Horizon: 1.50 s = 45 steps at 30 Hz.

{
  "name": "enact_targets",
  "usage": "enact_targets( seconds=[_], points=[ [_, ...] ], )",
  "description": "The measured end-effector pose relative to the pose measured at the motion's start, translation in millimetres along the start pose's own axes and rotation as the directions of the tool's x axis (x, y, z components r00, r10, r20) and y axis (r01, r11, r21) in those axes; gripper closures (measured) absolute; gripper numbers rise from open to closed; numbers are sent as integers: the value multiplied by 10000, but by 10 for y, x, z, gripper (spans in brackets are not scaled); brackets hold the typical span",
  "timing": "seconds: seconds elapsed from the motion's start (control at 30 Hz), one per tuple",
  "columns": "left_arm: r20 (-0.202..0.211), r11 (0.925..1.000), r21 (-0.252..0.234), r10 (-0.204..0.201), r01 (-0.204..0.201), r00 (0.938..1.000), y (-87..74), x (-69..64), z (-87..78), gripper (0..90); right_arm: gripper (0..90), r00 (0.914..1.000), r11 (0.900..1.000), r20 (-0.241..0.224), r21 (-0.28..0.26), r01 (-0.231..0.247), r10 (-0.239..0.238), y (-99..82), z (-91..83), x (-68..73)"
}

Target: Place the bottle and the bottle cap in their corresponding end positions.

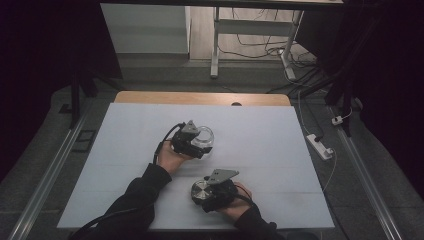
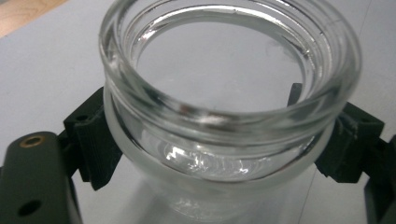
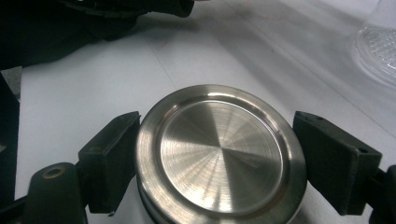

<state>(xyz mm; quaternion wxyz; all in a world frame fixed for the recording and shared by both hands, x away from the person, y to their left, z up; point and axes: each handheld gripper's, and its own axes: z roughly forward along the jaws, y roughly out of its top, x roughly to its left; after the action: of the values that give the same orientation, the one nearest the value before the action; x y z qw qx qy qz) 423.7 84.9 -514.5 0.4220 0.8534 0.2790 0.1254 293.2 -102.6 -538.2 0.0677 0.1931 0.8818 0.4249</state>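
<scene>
- Setup first: dim room, a white sheet [image 1: 150, 200] laid over a wooden table [image 1: 200, 97], cables on the floor beyond it and a white power strip [image 1: 320, 146] off to the right; nothing else on the sheet but the two pieces being handled
- Left side: the left gripper [image 1: 192, 142] has its jaws clamped on the glass jar [image 2: 224, 93] just under the thick rim — in the left gripper view the black pads sit on either side of the neck, mouth wide open and nothing inside as far as I can see; the jar is up toward the middle of the sheet, and whether its base rests on the sheet I can't tell
- Right side: the right gripper [image 1: 212, 192] is closed on the metal lid [image 3: 219, 154], pads on opposite edges, brushed top facing up; it's nearer the person, well apart from the jar, and from the high view I can't say if it's touching the sheet either
- Looks to me like lid and jar get paired up; if it's going on, keep the jar dead still and upright with the left and let the right do all the travelling
- Bring the lid over level — any tilt and it'll catch one side of that rim; centre it over the mouth before lowering, don't slide it across the glass
- Grip on the lid is right at the edges, so go slow; a bump on the rim could pop it out of the pads
- Glass is slick too; don't loosen the left until the lid is seated
</scene>
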Motion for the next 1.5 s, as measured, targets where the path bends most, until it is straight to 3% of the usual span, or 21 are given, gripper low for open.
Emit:
enact_targets(
  seconds=[0.37,0.63,0.93,1.5],
  points=[
    [110,10000,-45,-49,50,9999,-32,25,-5,151,178,9972,9942,378,880,613,-648,-1,46,60],
    [266,9998,57,-166,165,9995,-16,38,-34,137,147,9998,9974,142,717,122,-133,-8,22,15],
    [578,9976,-34,-684,687,9960,-25,121,-191,48,87,10000,9994,7,331,-77,77,42,-29,45],
    [1118,9935,-196,-1089,1117,9878,-69,49,-383,24,65,9982,9985,-231,26,-548,549,61,-130,6]
  ],
)
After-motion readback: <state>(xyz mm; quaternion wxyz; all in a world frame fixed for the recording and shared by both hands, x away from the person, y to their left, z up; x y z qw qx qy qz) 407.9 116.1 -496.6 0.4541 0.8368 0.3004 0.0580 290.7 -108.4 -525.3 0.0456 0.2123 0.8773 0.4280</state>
